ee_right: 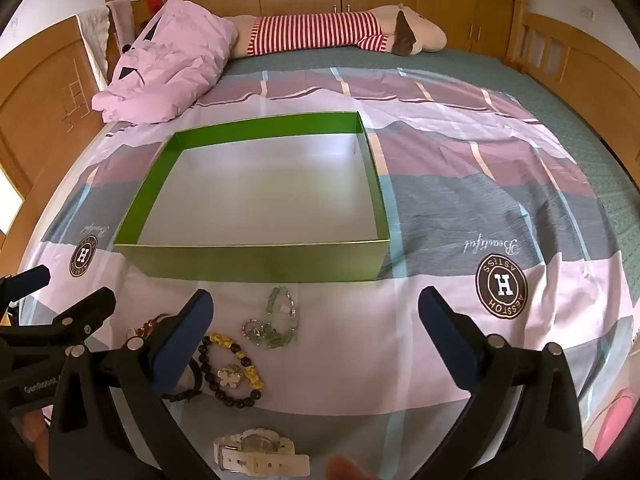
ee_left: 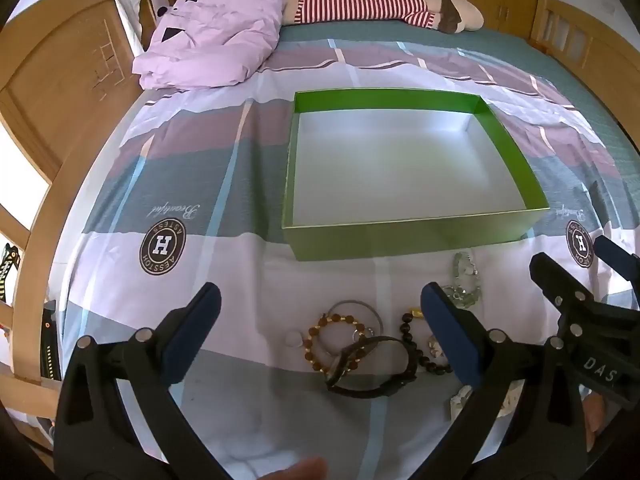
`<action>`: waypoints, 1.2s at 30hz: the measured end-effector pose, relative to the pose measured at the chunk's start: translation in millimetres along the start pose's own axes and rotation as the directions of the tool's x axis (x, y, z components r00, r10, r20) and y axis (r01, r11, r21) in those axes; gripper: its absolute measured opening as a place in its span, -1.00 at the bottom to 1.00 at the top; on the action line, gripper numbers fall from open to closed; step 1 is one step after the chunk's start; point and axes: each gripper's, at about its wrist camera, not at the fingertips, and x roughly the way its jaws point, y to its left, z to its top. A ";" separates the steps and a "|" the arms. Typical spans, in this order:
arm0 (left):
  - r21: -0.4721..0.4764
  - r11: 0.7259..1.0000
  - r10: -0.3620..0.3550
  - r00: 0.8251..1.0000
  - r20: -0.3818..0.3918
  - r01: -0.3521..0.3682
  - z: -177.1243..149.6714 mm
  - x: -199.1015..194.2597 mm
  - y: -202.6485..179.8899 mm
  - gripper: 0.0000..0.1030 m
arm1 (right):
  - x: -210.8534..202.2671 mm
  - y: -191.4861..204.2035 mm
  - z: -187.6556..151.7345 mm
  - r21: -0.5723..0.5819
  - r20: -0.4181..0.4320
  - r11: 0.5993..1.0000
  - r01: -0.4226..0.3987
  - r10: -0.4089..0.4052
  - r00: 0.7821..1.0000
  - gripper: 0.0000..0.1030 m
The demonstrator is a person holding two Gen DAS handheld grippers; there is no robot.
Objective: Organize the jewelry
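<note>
Jewelry [ee_right: 240, 356] lies before green box [ee_right: 256, 268] — apparently empty.

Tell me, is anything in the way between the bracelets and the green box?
Nothing visible blocks the way. The pale green bracelet and the black-and-gold bracelet lie on the bedsheet just in front of the green box, whose open inside looks empty. Only its near wall must be lifted over. Both tools stand open above.
</note>
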 end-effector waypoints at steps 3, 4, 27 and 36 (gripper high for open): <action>0.000 1.000 0.001 1.000 0.000 -0.001 -0.9 1.5 5.8 0.96 | -0.4 -0.3 1.2 0.001 -0.008 1.000 -0.010 0.010 1.000 0.97; -0.001 1.000 0.002 1.000 -0.002 -0.002 -1.0 1.3 6.6 0.96 | -0.8 -0.3 1.6 0.001 -0.009 1.000 -0.012 0.012 1.000 0.97; -0.066 0.997 0.046 0.999 -0.030 -0.048 -15.4 -39.6 35.6 0.96 | -34.0 39.2 -13.3 -0.054 -0.071 0.998 -0.015 0.011 0.997 0.97; -0.067 0.996 0.052 0.999 0.003 -0.052 -22.1 -60.1 38.4 0.96 | -64.1 47.5 -14.7 -0.069 -0.018 0.998 -0.009 0.008 1.000 0.97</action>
